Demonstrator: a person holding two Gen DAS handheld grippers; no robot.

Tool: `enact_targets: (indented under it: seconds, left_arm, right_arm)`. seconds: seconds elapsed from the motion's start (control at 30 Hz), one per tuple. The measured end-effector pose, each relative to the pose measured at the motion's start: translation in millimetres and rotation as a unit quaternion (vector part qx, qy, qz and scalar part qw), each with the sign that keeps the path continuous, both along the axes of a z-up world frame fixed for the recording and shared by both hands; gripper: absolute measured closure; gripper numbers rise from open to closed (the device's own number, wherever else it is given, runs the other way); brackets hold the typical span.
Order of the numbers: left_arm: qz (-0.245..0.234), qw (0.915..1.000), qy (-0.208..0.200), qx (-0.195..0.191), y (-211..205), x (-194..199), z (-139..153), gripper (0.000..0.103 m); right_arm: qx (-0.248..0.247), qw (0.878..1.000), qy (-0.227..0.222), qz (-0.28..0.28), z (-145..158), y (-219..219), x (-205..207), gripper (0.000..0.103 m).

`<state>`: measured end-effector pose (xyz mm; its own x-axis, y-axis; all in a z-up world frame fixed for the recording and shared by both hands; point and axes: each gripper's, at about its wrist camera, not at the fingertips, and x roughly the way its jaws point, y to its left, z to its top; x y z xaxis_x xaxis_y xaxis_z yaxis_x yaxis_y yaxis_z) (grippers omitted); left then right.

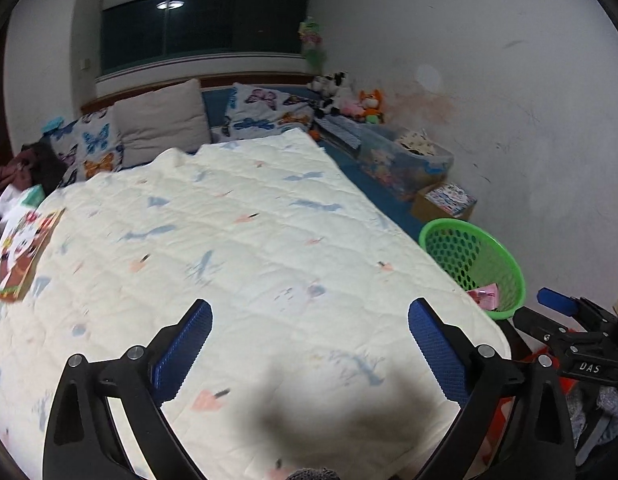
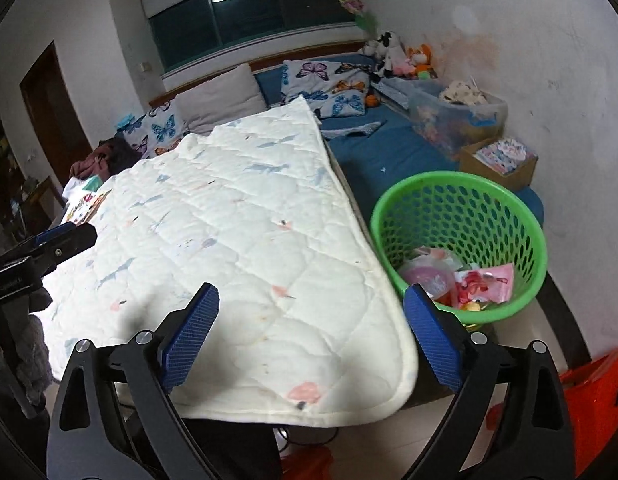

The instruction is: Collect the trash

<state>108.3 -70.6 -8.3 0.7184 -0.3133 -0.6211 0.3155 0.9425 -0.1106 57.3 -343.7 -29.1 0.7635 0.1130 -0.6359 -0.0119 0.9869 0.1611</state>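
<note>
The left gripper (image 1: 309,344) and the right gripper (image 2: 311,336) both have their jaws spread wide, with nothing between them, above the near end of the cream quilt (image 2: 245,220) on the bed. Just right of the quilt stands the green basket (image 2: 461,188); pink wrappers (image 2: 489,280), probably snack packets, lie inside. Farther back are butterfly pillows (image 1: 265,112) and soft toys (image 2: 401,56).

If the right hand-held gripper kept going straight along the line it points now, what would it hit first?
Most likely the white quilt on the bed. The right hand-held gripper is open and empty, aimed down at the quilt's near corner; the green basket sits off to the right of that line. Depth is uncertain.
</note>
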Motion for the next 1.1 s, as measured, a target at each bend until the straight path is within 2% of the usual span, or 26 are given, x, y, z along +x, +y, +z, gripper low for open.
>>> enact_targets:
  seconds: [0.33, 0.47, 1.1]
  left_arm:
    - [0.059, 0.998, -0.011, -0.017, 44.8, -28.8, -2.2, 0.008]
    - [0.079, 0.9964, -0.029, -0.009, 53.9, -38.9, 1.8, 0.007]
    - [0.094, 0.9949, -0.037, -0.003, 52.0, -57.5, -1.8, 0.007]
  right_arm:
    - [-0.015, 0.999, -0.019, 0.021, 6.3, 38.9, -12.2, 0.005]
    - [-0.031, 0.999, -0.025, 0.024, 5.7, 49.8, -14.1, 0.004]
    - [-0.044, 0.998, -0.051, 0.022, 9.8, 55.3, -26.3, 0.004]
